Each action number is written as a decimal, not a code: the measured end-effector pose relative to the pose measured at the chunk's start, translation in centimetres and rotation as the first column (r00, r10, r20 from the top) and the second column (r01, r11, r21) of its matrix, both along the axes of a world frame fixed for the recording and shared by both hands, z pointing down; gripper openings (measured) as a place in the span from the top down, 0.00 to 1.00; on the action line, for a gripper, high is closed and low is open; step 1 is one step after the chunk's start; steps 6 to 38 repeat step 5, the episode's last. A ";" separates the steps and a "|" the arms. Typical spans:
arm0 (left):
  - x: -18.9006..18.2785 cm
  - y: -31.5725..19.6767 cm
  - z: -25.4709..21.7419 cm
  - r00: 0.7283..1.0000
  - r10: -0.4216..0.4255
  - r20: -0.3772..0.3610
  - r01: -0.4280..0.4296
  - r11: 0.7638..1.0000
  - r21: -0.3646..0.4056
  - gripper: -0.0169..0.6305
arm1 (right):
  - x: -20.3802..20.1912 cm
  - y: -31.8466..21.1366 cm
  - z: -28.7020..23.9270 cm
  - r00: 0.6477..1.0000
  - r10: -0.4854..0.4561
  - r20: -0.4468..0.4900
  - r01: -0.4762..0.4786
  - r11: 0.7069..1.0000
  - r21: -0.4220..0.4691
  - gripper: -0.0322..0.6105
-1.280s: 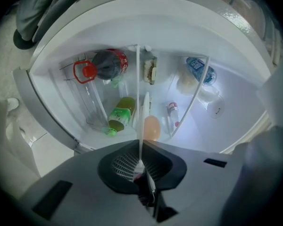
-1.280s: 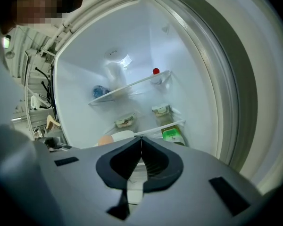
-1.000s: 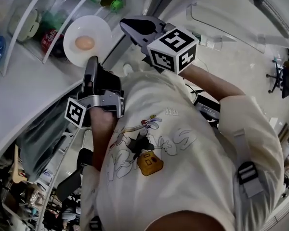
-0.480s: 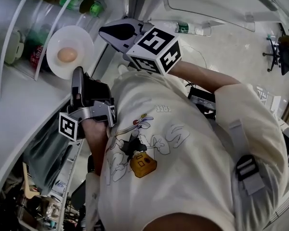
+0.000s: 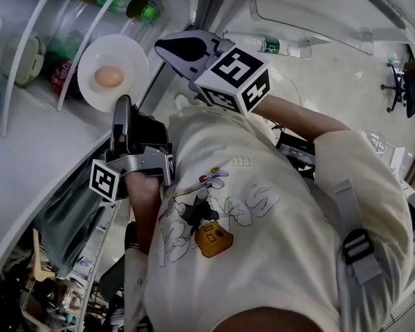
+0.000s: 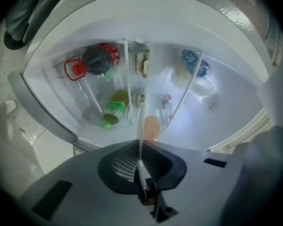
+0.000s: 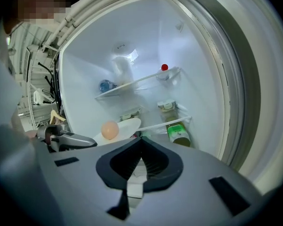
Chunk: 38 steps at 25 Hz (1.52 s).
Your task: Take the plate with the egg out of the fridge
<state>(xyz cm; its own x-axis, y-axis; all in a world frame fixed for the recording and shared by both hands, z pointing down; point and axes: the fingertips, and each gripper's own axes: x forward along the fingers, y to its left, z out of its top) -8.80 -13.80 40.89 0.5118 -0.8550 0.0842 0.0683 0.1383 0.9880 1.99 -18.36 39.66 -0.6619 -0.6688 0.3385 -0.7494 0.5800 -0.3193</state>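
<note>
A dark cola bottle (image 6: 100,59) with a red label and red cap sits beside a green-labelled bottle (image 6: 115,108), both left of a white shelf rail (image 6: 127,74); a blue-labelled bottle (image 6: 196,65) sits further right. The person wears a cream cartoon-print T-shirt (image 5: 263,213)

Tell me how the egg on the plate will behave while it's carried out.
The egg lies loose on the shallow plate, so it will likely roll if tilted. The left gripper pinches only the rim, so a sag could spill and crack it.
</note>
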 end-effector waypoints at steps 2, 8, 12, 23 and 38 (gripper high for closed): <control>0.2 0.2 0.2 1.000 0.019 0.006 -0.019 1.000 -0.003 0.94 | 0.1 0.1 -0.1 1.000 0.001 -0.013 -0.001 1.000 0.010 0.94; 0.2 0.5 0.5 0.998 0.055 0.020 -0.055 0.998 -0.009 0.94 | 0.3 0.3 -0.2 1.000 0.012 -0.020 -0.012 1.000 0.019 0.94; 0.2 0.5 0.5 0.998 0.055 0.020 -0.055 0.998 -0.009 0.94 | 0.3 0.3 -0.2 1.000 0.012 -0.020 -0.012 1.000 0.019 0.94; 0.2 0.5 0.5 0.998 0.055 0.020 -0.055 0.998 -0.009 0.94 | 0.3 0.3 -0.2 1.000 0.012 -0.020 -0.012 1.000 0.019 0.94; 0.2 0.5 0.5 0.998 0.055 0.020 -0.055 0.998 -0.009 0.94 | 0.3 0.3 -0.2 1.000 0.012 -0.020 -0.012 1.000 0.019 0.94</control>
